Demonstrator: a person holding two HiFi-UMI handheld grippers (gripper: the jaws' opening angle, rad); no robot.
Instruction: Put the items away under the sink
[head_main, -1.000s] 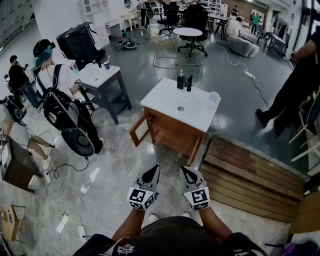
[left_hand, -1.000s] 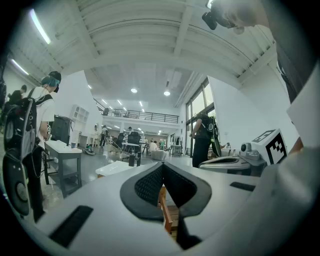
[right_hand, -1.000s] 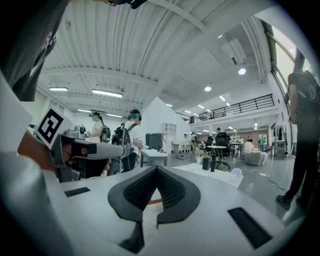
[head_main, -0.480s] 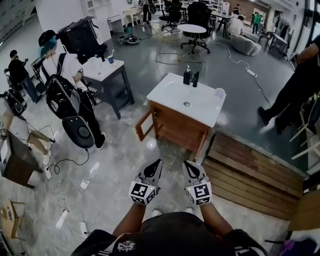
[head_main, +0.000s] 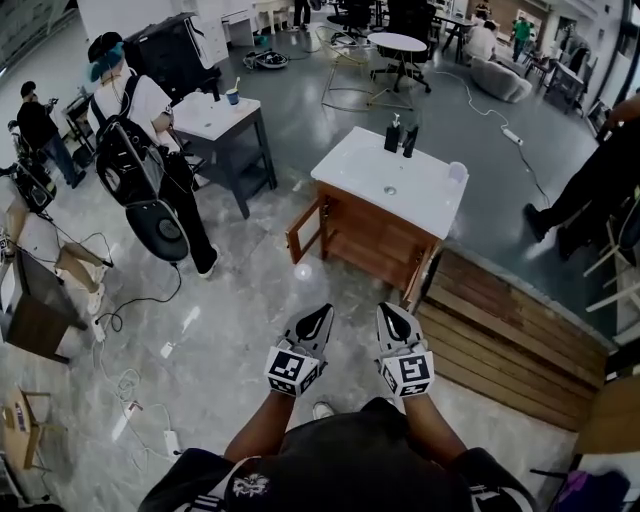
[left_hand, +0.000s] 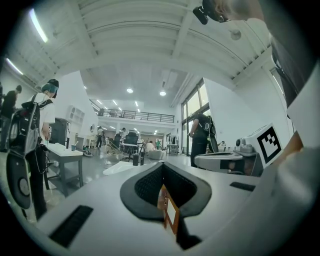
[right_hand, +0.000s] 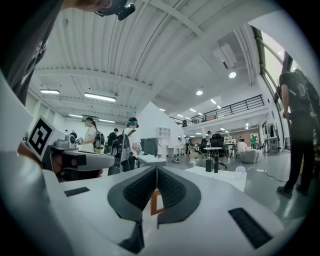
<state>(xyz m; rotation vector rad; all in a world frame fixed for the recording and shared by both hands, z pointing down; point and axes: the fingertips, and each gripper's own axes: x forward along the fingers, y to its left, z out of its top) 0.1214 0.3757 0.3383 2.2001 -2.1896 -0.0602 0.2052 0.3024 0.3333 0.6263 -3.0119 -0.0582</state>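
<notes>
Where glossy marbled floor (head_main: 240, 320) meets wooden planks (head_main: 510, 350), white rectangular sink (head_main: 360, 172), wood cabinet (head_main: 375, 240)

At my one o'clock the wooden sink cabinet (head_main: 375, 240) is standing, door (head_main: 304, 233) hanging open, two dark bottles (head_main: 393, 135) and a cup (head_main: 457, 172) sitting on top.

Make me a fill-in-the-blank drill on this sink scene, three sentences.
The left gripper and the right gripper both have their jaws ____.
The cabinet door under the sink stands ____.
____ dark bottles stand on the sink top.
Missing words: shut; open; two.
</notes>
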